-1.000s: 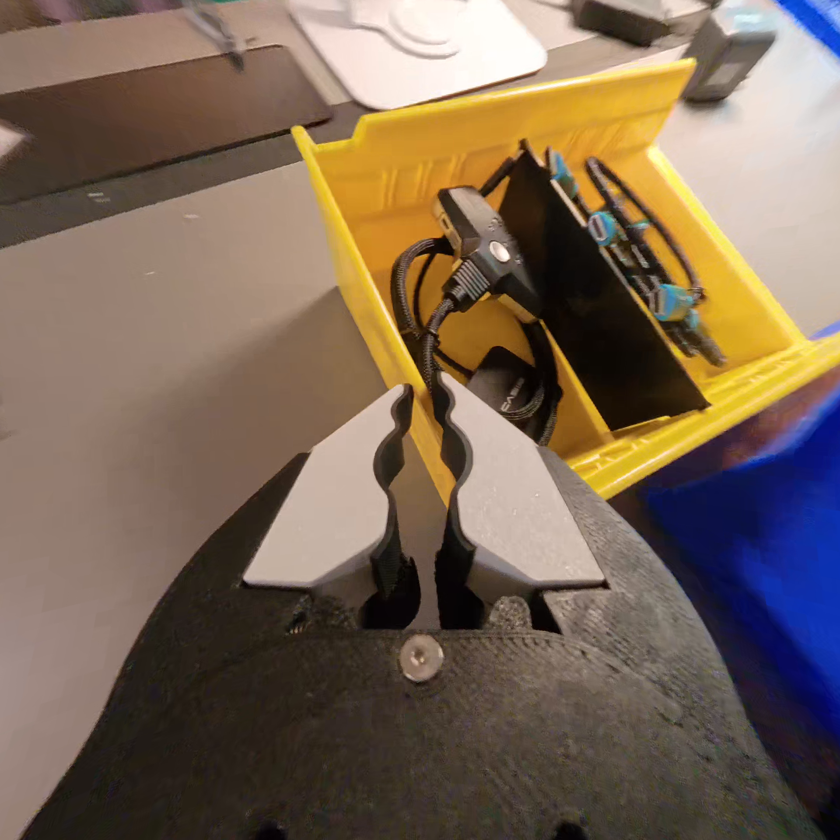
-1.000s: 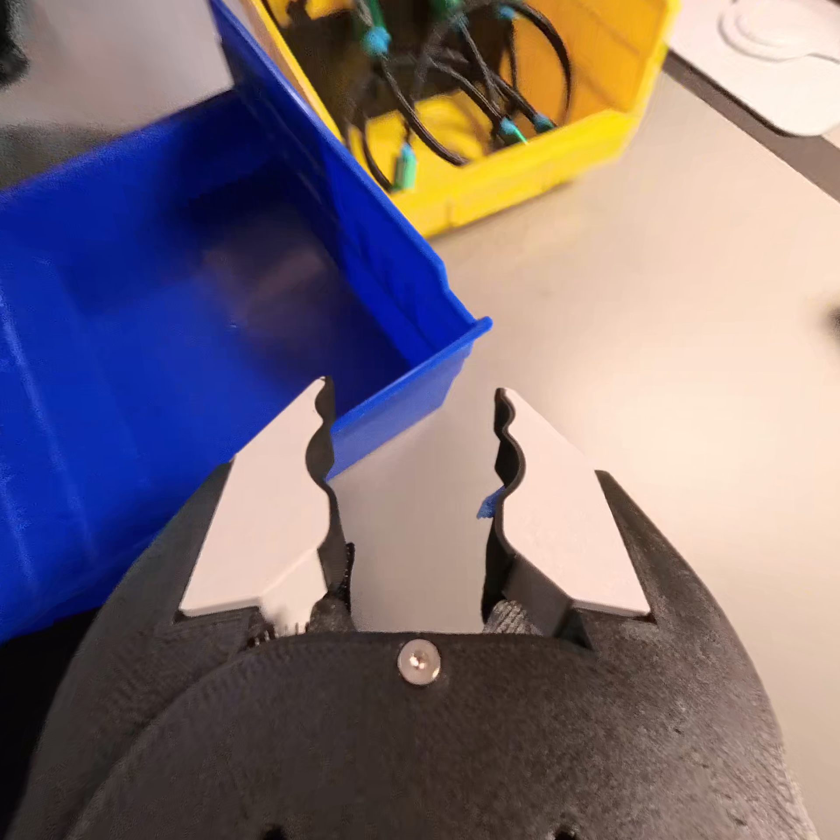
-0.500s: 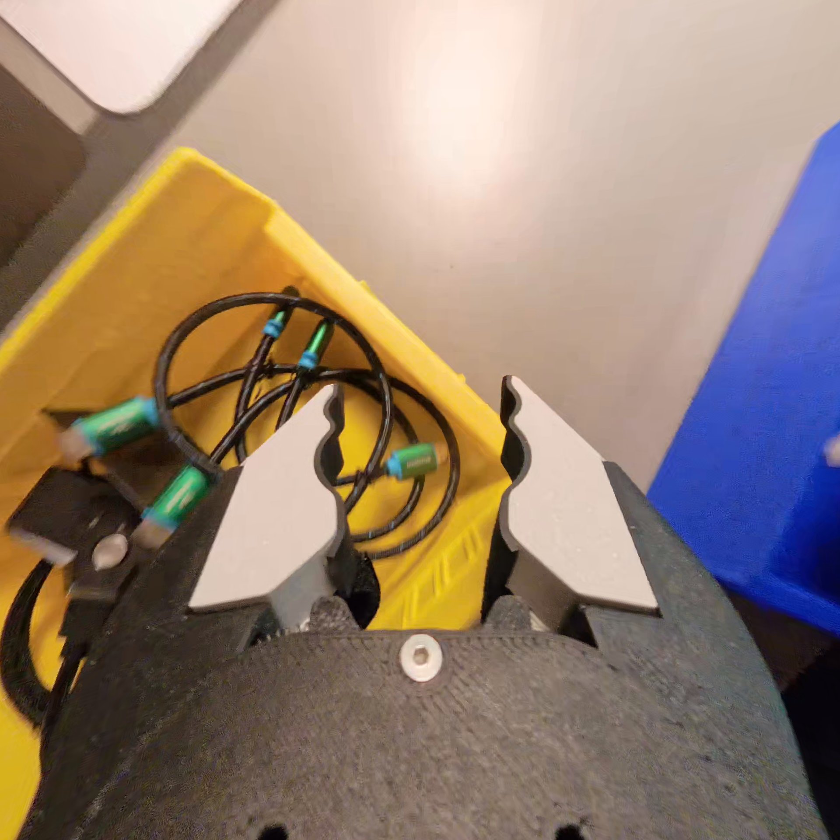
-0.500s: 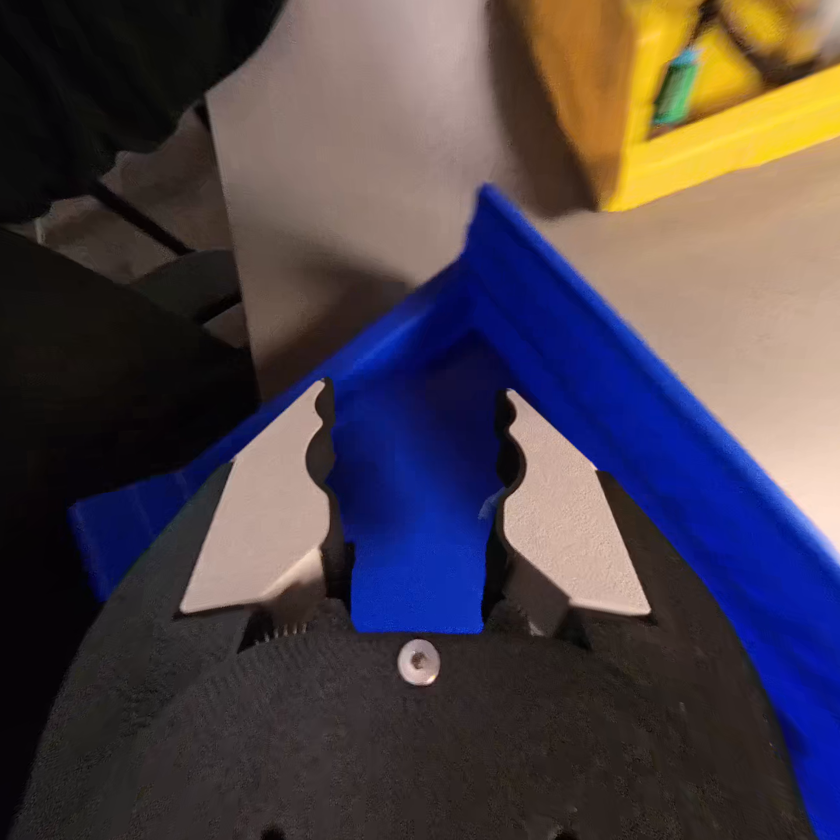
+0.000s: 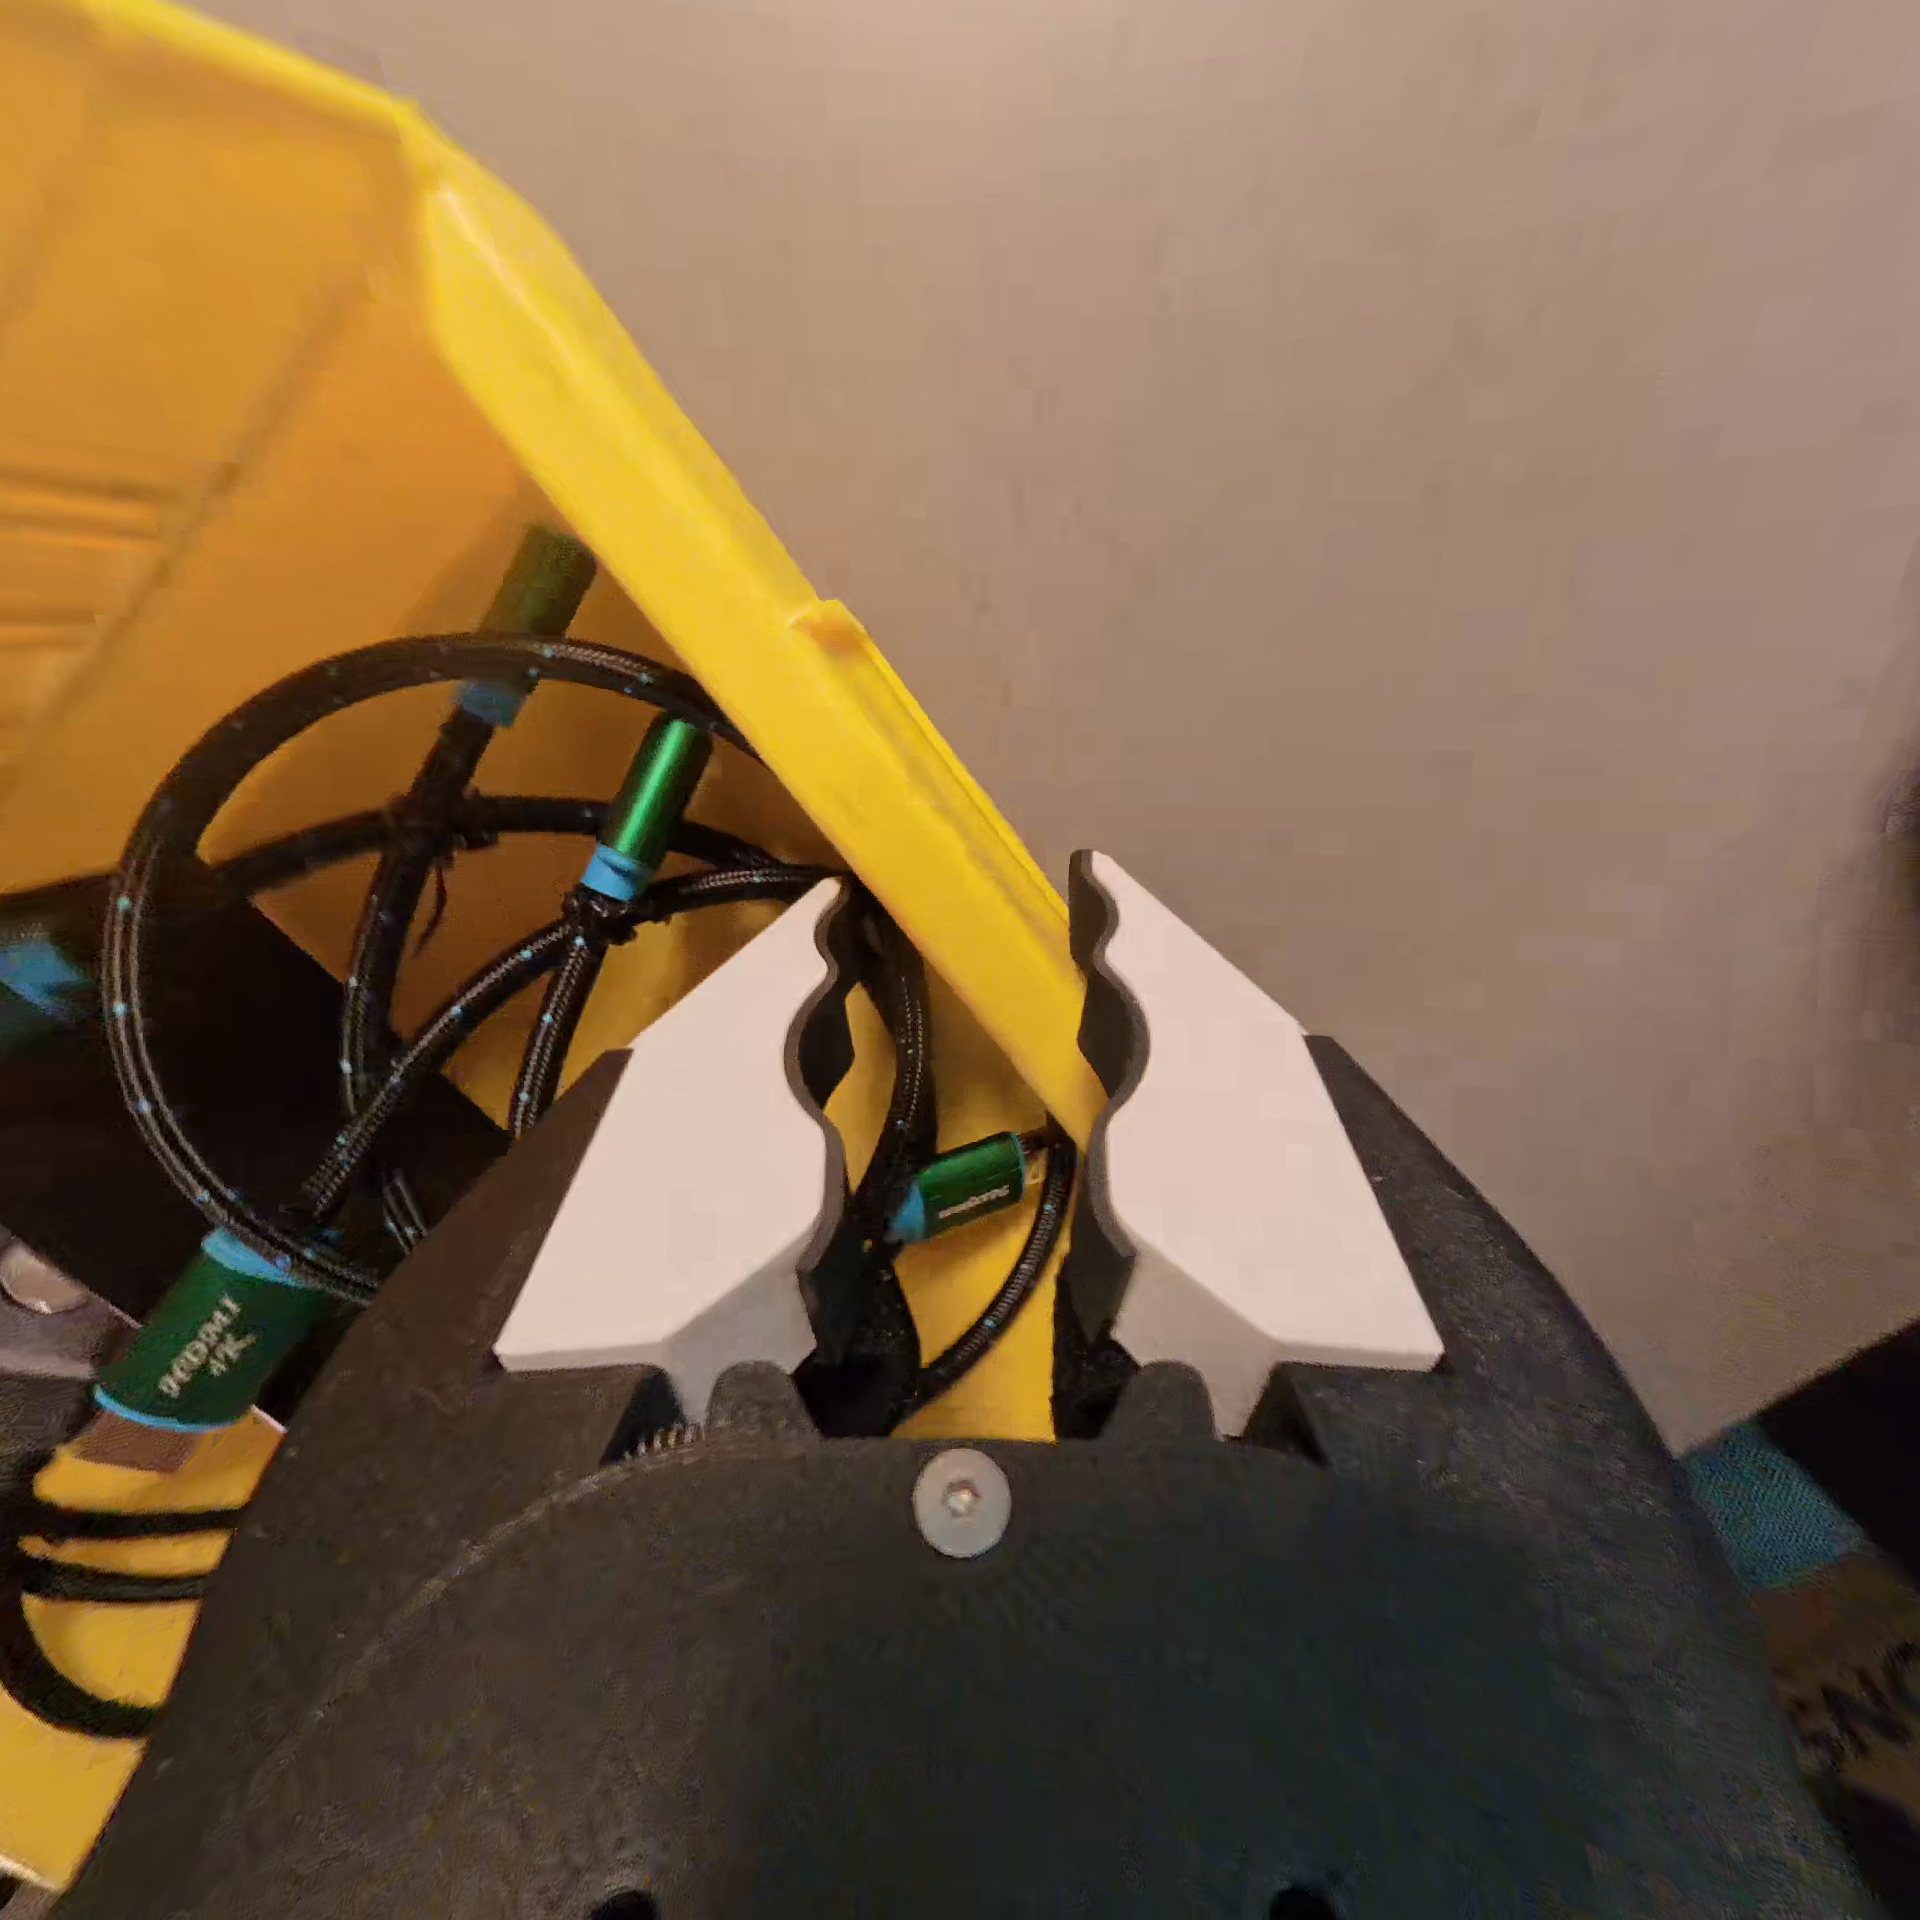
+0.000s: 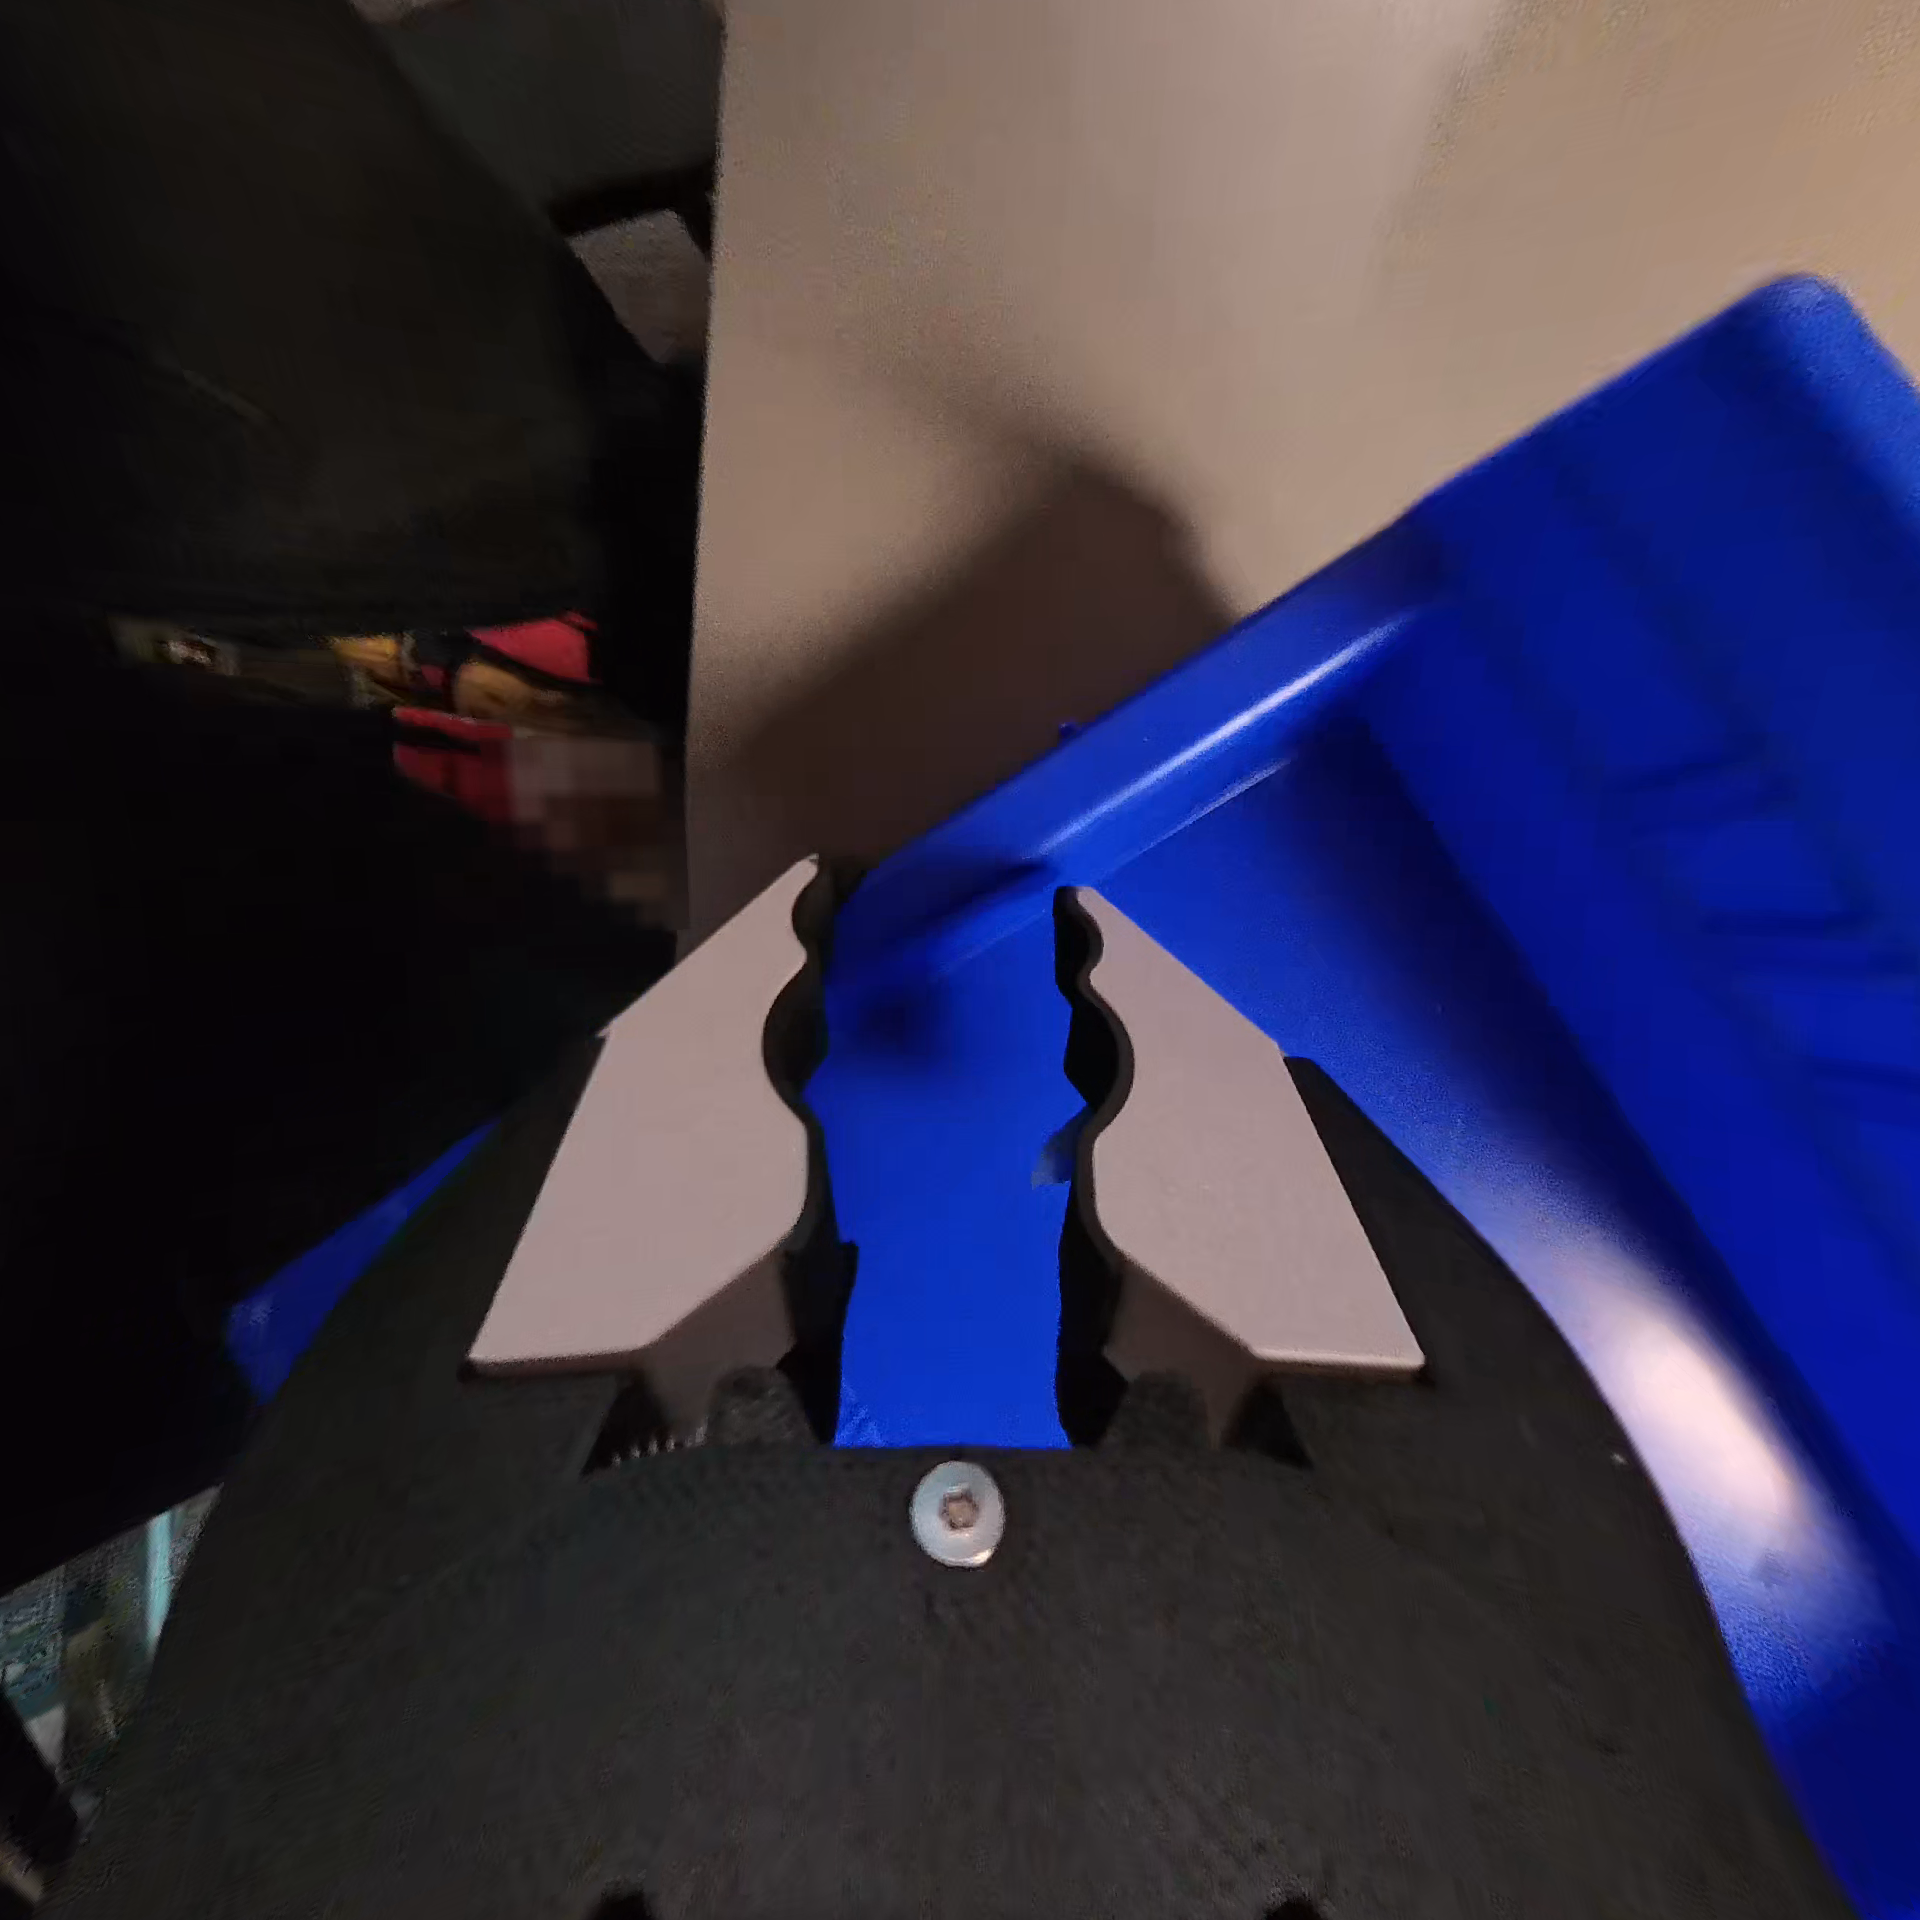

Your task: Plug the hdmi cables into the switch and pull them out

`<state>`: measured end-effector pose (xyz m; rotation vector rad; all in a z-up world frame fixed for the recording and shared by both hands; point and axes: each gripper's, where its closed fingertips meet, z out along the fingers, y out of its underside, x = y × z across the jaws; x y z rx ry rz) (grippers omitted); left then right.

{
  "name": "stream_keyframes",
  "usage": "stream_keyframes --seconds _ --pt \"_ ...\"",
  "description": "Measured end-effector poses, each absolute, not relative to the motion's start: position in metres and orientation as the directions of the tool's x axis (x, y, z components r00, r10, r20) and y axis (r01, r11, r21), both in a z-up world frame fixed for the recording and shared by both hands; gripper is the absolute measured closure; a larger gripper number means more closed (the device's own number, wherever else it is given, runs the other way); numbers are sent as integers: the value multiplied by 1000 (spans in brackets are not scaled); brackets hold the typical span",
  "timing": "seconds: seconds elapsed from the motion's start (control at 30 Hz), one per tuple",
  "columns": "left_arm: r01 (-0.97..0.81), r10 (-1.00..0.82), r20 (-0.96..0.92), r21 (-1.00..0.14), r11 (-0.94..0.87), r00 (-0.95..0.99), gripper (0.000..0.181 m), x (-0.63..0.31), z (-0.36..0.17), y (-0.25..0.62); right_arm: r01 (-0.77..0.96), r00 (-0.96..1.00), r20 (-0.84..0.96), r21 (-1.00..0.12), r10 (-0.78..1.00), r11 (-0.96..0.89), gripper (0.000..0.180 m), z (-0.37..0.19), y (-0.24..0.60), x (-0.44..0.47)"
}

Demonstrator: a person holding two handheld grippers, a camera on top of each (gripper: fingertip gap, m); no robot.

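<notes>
Left gripper point(image 5: 956, 904) parted astride yellow bin point(image 5: 665, 540) wall, cables point(image 5: 343, 935) at nine o'clock. Right gripper point(image 6: 940, 894) parted astride blue bin point(image 6: 1558, 831) rim.

The left wrist view looks forward along its own left tongs point(image 5: 956, 904) from very close, down and leftward into the yellow bin point(image 5: 644, 499), whose side wall runs slantwise across the frame and passes between the two fingers; braided black cables with green plugs point(image 5: 649, 805) fill the lower left, and the pale bench point(image 5: 1351, 416) takes the upper right. The right wrist view looks along its right tongs point(image 6: 940, 894), equally close, onto the rim of the blue bin point(image 6: 1507, 779), with the bench's edge and dark space to the left. The two views share only the bench surface.
</notes>
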<state>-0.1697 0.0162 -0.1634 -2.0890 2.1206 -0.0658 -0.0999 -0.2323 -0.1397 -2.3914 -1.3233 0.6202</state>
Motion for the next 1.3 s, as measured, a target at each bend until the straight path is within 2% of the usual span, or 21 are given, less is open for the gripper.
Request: stream_keyframes --seconds 0.07,0.13,0.23,0.27,0.3,0.33,0.47,0.63,0.67,0.7,0.77,0.83,0.9,1.0,1.07,1.1,1.13,1.17,1.2,1.3 --pt "-991 -993 -114 -125 49 -35 138 -201 -163 12 692 541 -149 -480 828 -539 137 -134 -233 -86" --pt "-990 -984 -176 -139 26 -2 124 -221 -160 17 653 603 -109 -500 790 -568 140 -125 -229 -82" --pt "-980 -976 -211 -196 -8 51 126 -222 -158 20 601 659 -87 -536 747 -593 143 -123 -220 -91" --pt "-984 -975 -217 -178 -8 48 127 -223 -161 20 591 666 -83 -547 741 -593 154 -125 -216 -93" --pt "-985 -976 -214 -170 -6 43 132 -222 -162 18 591 663 -97 -541 742 -599 173 -130 -217 -95" --pt "-986 -977 -212 -164 12 24 142 -221 -163 14 598 647 -120 -532 753 -599 177 -134 -221 -96" --pt "-989 -976 -217 -141 40 -8 149 -234 -164 7 666 595 -128 -474 794 -576 177 -149 -242 -82" --pt "-998 -984 -177 -57 5 5 151 -287 -164 3 773 613 62 -254 788 -581 177 -154 -264 -10" --pt "-999 -974 -224 -30 -19 25 142 -300 -162 9 757 638 98 -257 763 -600 169 -149 -263 -1" --pt "-999 -959 -279 -18 -51 54 131 -311 -157 15 718 681 113 -298 724 -629 153 -142 -258 2" --pt "-988 -941 -309 -105 -111 138 116 -316 -145 13 588 788 114 -432 605 -684 137 -125 -242 2" --pt "-937 -920 -298 -311 -157 253 103 -298 -128 9 444 876 119 -576 467 -686 117 -110 -222 1" --pt "-815 -880 -241 -530 -233 409 100 -271 -113 10 288 947 107 -699 302 -654 95 -103 -202 3" --pt "-586 -781 -141 -743 -323 609 99 -236 -110 20 102 995 89 -815 50 -571 90 -105 -177 11" --pt "-491 -714 -136 -812 -317 687 100 -222 -115 28 49 989 113 -850 -91 -525 96 -108 -164 24" --pt "-458 -677 -152 -837 -300 720 103 -218 -116 33 54 979 145 -861 -142 -507 104 -109 -160 31" --pt "-444 -640 -181 -852 -276 746 111 -218 -117 38 83 963 196 -866 -183 -493 121 -108 -158 40" --pt "-447 -616 -222 -862 -238 756 129 -218 -117 40 112 949 237 -868 -206 -484 137 -108 -158 47" --pt "-452 -586 -266 -870 -197 766 146 -222 -113 42 121 947 244 -872 -207 -474 145 -108 -160 50" --pt "-443 -581 -283 -883 -151 763 151 -236 -110 34 147 963 230 -886 -142 -440 150 -109 -176 50"
